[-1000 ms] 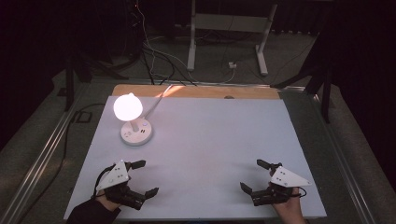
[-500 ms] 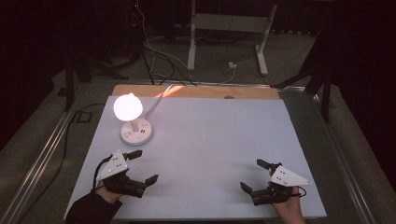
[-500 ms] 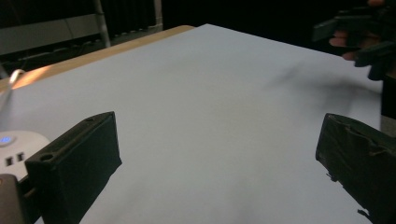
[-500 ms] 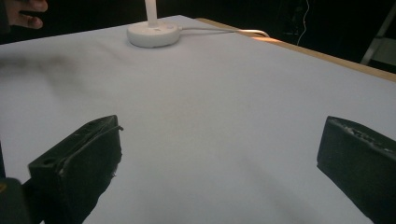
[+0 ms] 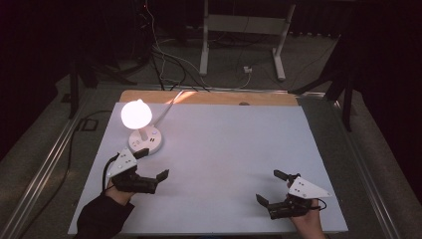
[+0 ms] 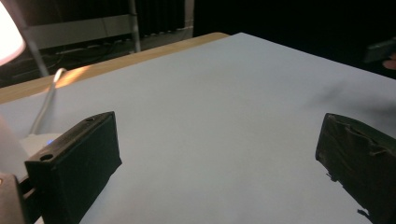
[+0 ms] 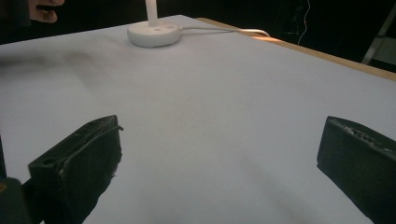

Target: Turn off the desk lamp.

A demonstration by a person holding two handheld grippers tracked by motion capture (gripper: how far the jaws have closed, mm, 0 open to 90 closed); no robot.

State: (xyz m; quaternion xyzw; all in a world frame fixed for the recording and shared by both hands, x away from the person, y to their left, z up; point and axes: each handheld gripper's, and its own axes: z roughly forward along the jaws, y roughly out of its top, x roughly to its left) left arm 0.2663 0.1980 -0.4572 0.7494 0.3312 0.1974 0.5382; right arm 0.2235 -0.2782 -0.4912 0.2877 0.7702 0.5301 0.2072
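The left gripper (image 5: pixel 152 163) has moved up the table toward the lamp (image 5: pixel 144 127) (now just beside its base).

White desk lamp (image 5: pixel 142 127), lit, upright, round base on table's far-left

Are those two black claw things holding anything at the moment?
No. The left gripper is open beside the lit white desk lamp's round base, and the right gripper is open above the pale table top.

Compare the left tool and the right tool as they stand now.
The left tool sits right beside the lamp, one jaw near its base; the right tool is far from it, near the table's front right corner. Both stand open, hold nothing, and carry a grey plate.
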